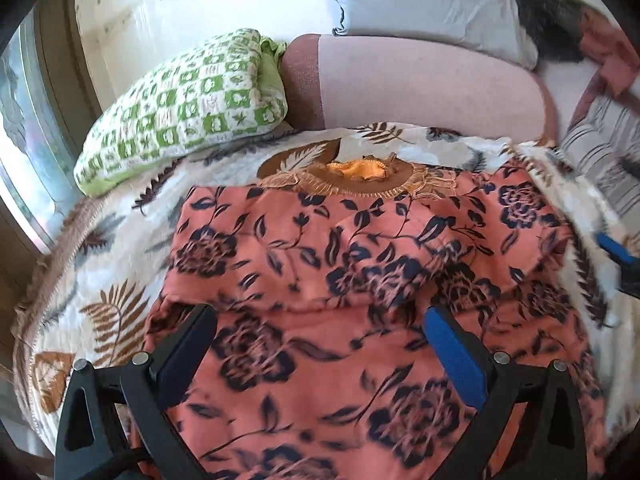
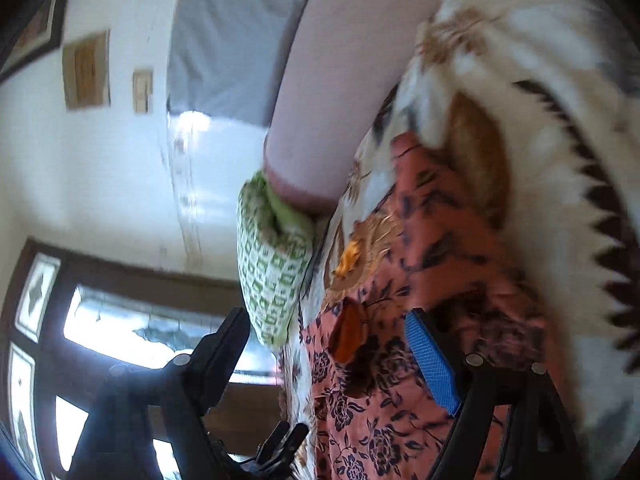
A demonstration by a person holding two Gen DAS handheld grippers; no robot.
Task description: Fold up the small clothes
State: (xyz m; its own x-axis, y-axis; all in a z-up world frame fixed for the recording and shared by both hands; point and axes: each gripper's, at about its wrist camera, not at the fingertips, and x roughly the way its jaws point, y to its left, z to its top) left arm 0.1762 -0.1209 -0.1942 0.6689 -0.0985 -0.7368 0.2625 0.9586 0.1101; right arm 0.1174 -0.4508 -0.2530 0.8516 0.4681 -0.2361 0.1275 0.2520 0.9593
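A small salmon-pink garment with dark navy flowers [image 1: 360, 280] lies spread on a leaf-patterned bedspread [image 1: 112, 272], its brown embroidered neckline [image 1: 356, 178] at the far end. My left gripper [image 1: 320, 320] is open and empty, hovering low over the garment's near part. My right gripper [image 2: 328, 320] is open and empty, rolled sideways at the garment's edge [image 2: 400, 400]; its blue pad [image 2: 432, 364] is over the cloth. Its tip also shows at the right edge of the left wrist view [image 1: 616, 252].
A green-and-white checked pillow [image 1: 180, 108] lies at the far left. A pink bolster [image 1: 420, 84] and a grey pillow [image 1: 420, 0] lie behind the garment. A striped cloth [image 1: 600, 148] is at the far right. A window [image 2: 120, 320] and white wall stand beside the bed.
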